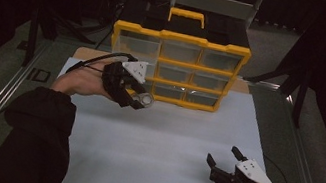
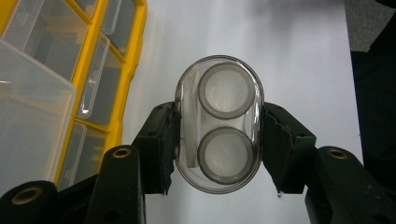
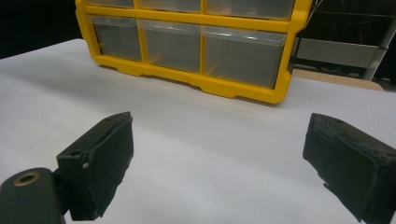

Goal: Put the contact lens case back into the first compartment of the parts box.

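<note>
Left gripper [image 1: 137, 98] clamped (2 jaws level); right gripper [image 1: 223, 155] gapes wide.

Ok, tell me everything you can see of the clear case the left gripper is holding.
The case is a small oval shell of clear, glossy plastic with rounded ends. Inside sit two round discs, one above the other, each pale in the middle with a dark grey rim. The left gripper is shut on it, its black pads pressing the two long sides. In the high view the case hangs above the white table, just in front of the yellow organizer's bottom-left drawer.
</note>
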A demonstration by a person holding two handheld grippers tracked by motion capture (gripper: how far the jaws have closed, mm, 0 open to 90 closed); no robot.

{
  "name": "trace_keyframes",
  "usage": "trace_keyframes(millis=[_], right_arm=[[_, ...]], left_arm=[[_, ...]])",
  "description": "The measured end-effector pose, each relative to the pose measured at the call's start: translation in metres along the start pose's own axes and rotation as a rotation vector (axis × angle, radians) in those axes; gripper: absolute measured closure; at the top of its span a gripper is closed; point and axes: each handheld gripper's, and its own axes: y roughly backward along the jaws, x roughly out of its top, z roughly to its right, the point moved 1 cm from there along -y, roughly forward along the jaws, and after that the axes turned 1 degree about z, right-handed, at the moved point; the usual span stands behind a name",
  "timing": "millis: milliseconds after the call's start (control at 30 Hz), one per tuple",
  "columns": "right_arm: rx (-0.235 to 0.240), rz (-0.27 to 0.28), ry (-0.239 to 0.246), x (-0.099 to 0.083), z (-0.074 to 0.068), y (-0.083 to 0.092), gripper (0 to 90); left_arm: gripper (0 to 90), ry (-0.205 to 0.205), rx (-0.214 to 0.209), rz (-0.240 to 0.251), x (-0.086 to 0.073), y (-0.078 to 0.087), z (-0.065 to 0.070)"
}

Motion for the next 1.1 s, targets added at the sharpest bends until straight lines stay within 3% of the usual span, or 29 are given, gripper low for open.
trace_keyframes(millis=[1100], right_arm=[[-0.009,0.0,-0.011,0.0,0.0,0.0,8.6]], left_arm=[[49.7,0.002,0.015,-0.011,0.007,0.026,-0.005]])
